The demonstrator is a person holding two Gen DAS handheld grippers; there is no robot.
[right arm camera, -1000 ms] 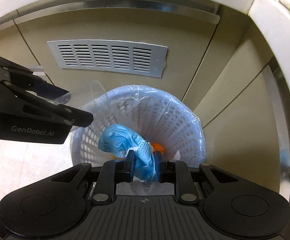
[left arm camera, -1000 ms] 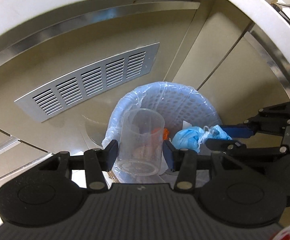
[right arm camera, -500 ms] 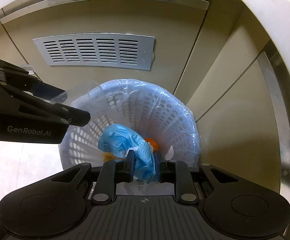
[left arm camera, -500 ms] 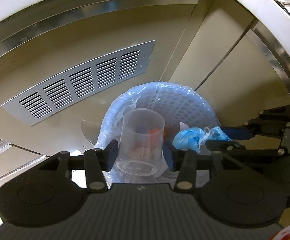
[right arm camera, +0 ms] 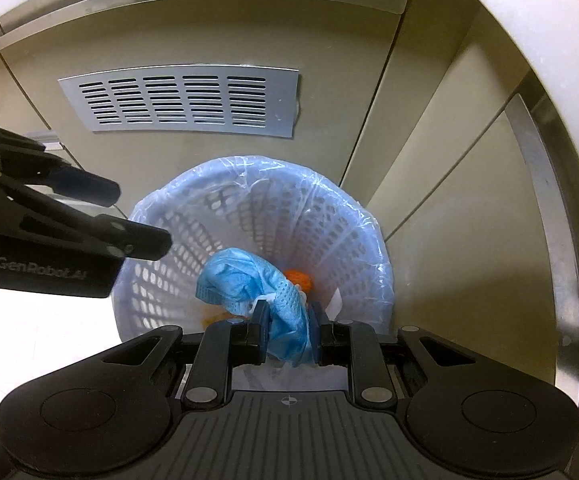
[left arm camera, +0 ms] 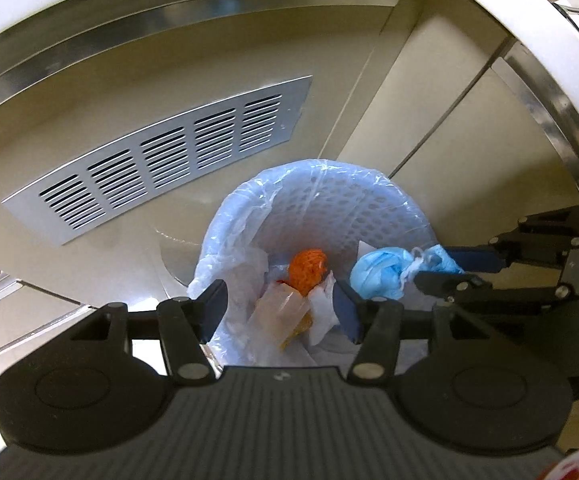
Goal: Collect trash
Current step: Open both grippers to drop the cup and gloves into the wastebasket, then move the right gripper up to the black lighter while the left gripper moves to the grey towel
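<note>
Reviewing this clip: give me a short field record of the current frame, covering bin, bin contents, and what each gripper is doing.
bin: white mesh basket with clear liner, by cabinet vent
contents: orange net ball, crumpled wrappers
left gripper: jaws just opened, nothing between them, above bin
right gripper: shut on blue face mask, above bin

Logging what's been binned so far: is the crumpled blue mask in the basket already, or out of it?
Out. The right gripper is shut on the blue mask, holding it above the lined basket.
</note>
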